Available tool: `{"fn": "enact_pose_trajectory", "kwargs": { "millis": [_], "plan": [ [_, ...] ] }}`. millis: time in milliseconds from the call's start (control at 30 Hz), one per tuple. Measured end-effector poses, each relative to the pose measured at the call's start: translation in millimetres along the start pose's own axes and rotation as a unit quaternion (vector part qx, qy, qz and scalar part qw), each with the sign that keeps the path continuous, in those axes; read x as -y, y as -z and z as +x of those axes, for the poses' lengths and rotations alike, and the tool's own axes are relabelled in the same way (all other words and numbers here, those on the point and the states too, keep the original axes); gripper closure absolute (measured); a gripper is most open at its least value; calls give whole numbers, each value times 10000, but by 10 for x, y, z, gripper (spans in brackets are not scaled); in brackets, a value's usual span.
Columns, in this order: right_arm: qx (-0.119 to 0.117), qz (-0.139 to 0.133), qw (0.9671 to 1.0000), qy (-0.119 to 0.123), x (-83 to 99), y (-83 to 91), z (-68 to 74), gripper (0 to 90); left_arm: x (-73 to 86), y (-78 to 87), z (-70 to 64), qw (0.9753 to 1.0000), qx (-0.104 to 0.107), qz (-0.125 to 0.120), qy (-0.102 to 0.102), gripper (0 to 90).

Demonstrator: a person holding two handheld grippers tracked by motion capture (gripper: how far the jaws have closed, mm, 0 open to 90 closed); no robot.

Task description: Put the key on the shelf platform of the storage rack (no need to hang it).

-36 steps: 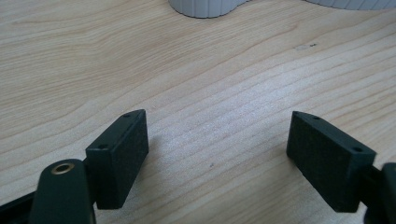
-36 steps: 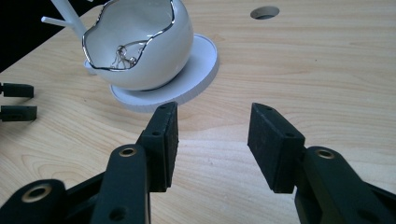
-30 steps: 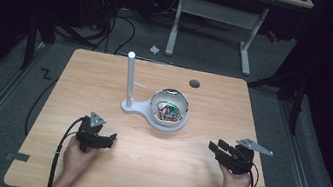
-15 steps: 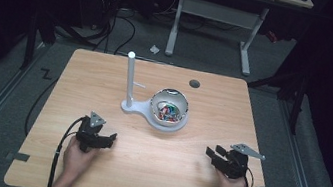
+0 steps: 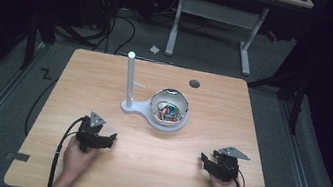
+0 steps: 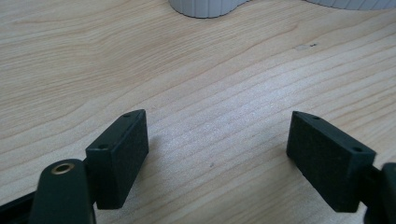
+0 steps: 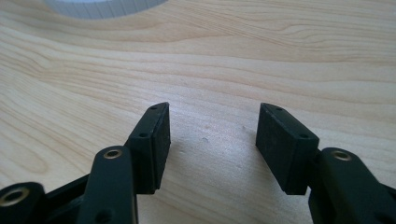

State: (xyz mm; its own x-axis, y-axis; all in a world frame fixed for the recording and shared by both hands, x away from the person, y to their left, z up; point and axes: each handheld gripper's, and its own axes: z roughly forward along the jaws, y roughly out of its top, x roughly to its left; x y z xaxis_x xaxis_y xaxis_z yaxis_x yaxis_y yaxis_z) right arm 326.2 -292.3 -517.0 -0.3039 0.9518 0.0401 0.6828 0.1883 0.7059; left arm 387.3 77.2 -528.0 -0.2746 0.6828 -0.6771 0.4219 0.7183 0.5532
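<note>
The left tool [image 5: 109, 140] rests low on the near left part of the desk [image 5: 213, 106], held in a hand [image 5: 77, 156]; its two black jaws stand wide apart with nothing between them. Seen in the left gripper view, each jaw carries a flat, matte, rectangular pad [image 6: 122, 154] with small screw holes along its edge, over pale wood with fine, wavy grain. The right tool [image 5: 205, 160] sits at the near right, also hand-held and low over the wood, its jaws spread too, though by a narrower gap, and holding nothing.

Toward the middle of the desk, well apart from both tools, stands a white holder [image 5: 137, 109]: a smooth, slim, round-topped post rising from a flat base with a ribbed edge. On the right part of that base sits a round, shiny bowl [image 5: 155, 103] holding a heap of small, many-coloured pieces [image 5: 167, 112], too small to tell what they are. A dark round grommet hole [image 5: 194, 84] lies in the far part of the desk.
</note>
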Motion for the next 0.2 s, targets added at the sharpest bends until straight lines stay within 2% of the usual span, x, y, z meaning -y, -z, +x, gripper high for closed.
{"fn": "enact_pose_trajectory", "kwargs": {
  "millis": [100,200],
  "plan": [
    [166,38,9997,199,-11,-21,43,426,0,0,0,10000,0,0,-3,211],
    [175,40,9997,189,-12,-24,38,417,0,0,0,10000,-1,0,1,211]
  ]
}}
